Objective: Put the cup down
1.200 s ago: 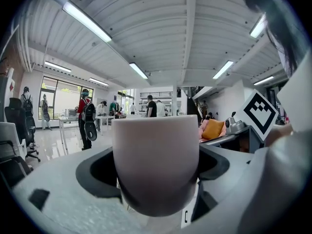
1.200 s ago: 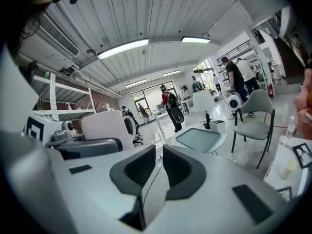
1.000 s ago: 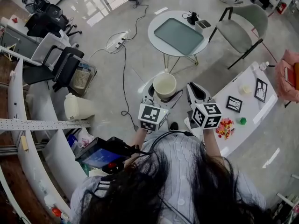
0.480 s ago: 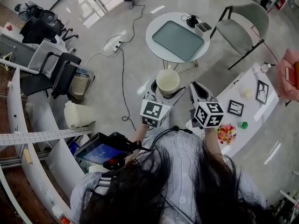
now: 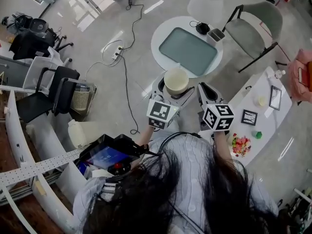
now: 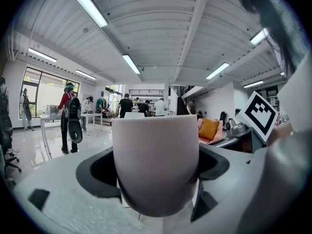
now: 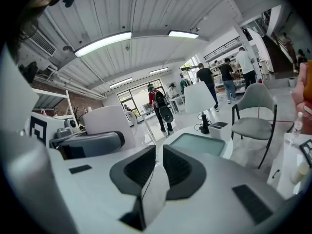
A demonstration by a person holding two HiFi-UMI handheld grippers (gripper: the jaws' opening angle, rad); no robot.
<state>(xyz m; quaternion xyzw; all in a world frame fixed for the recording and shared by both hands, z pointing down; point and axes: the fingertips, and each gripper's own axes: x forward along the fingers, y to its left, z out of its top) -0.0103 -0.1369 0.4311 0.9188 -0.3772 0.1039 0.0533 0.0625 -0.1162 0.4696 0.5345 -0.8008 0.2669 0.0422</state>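
At the near edge of the round table [image 5: 163,33], twelve o'clock, closer than a second ago, carrying the cup [image 5: 176,79] pinched by the left gripper [image 5: 171,97], keeping the right gripper [image 5: 204,94] pressed together, empty, likely nearing set-down.

Open, bright workroom with a glossy pale floor [image 5: 141,72] and a ribbed white ceiling [image 6: 161,28].

A round white table [image 5: 160,34] carries a grey-green panel [image 5: 187,50] at its middle and a white-shaded lamp [image 5: 205,3] at its far edge. A grey chair [image 5: 248,30] stands just beside it. Black cables [image 5: 127,57] trail over the floor to a power strip [image 5: 118,45]. Black office chairs [image 5: 61,87] stand by a curved white counter [image 5: 24,130] at left, and a long white table [image 5: 253,89] at right. Strip lights [image 6: 88,5] run along the ceiling, and tall windows [image 6: 41,89] brighten the far wall.
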